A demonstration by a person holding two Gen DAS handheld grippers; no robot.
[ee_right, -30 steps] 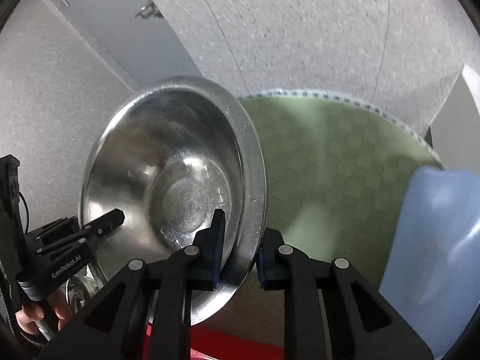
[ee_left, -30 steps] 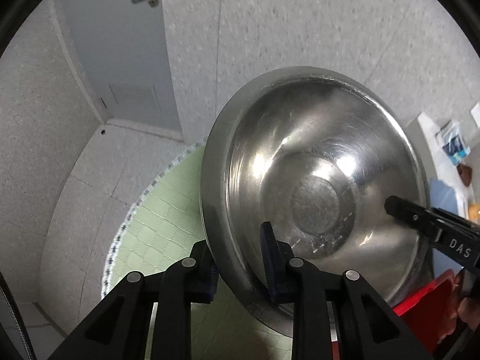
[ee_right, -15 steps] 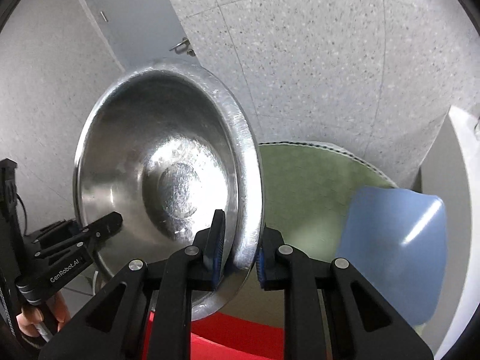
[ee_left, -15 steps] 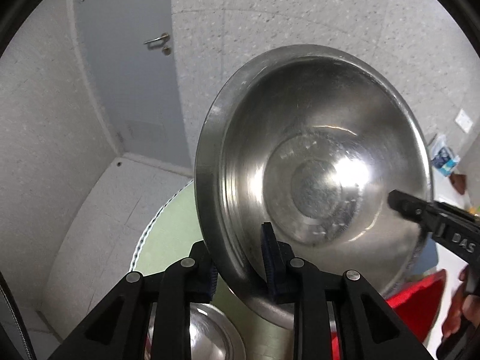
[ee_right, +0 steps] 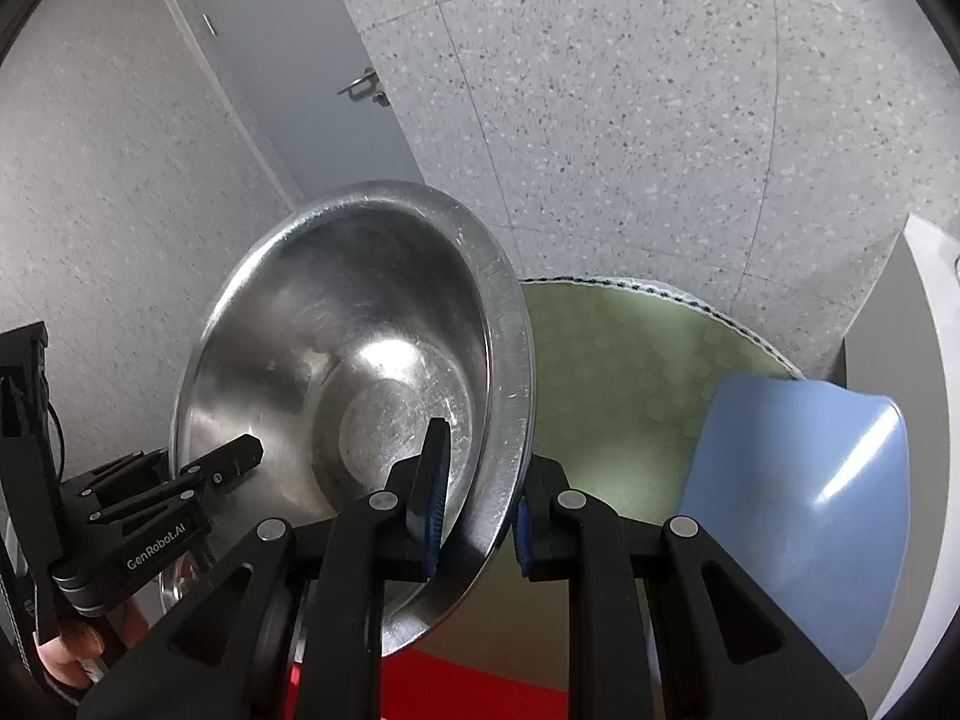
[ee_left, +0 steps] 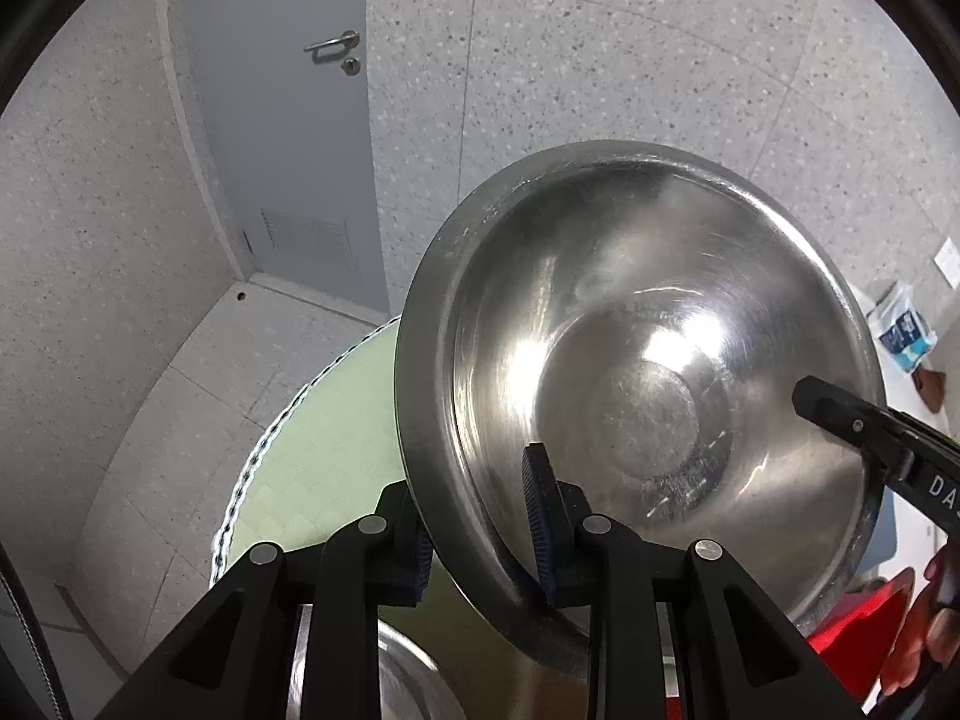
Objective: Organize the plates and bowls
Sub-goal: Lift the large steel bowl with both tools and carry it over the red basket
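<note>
second steel bowl point(ee_left: 402, 684) cut off below, blue item point(ee_right: 798, 510) half hidden

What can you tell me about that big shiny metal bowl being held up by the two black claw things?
The metal bowl looks like scuffed stainless steel: wide, with a broad flat rim and a small round flat bottom, empty inside. It is held in the air, tilted with its opening toward both cameras, above a green table mat. The left gripper and right gripper each pinch its rim from opposite sides, one finger inside, one outside. Nothing else touches it.
</note>
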